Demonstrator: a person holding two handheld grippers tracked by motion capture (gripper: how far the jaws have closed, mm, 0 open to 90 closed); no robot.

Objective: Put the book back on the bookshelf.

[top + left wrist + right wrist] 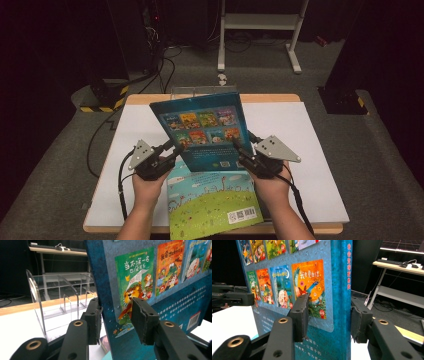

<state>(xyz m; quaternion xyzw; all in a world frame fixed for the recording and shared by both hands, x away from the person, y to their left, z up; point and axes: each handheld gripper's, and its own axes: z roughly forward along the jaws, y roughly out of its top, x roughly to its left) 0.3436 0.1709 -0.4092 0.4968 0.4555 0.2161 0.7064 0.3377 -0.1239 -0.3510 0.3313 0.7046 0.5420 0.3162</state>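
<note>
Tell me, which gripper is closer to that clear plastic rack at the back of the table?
Left. The left gripper holds the blue book on the side where the clear rack stands just beyond it; the right gripper grips the book's far edge.

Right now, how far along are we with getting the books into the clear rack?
Done: the blue hardcover picture book is lifted off the white table, back cover facing up.
In hand: the left tongs and right tongs each clamp a side edge of it.
Left: the clear acrylic divider rack looks empty, so this book must still go in. The green-covered picture book lies flat near the front edge.
</note>
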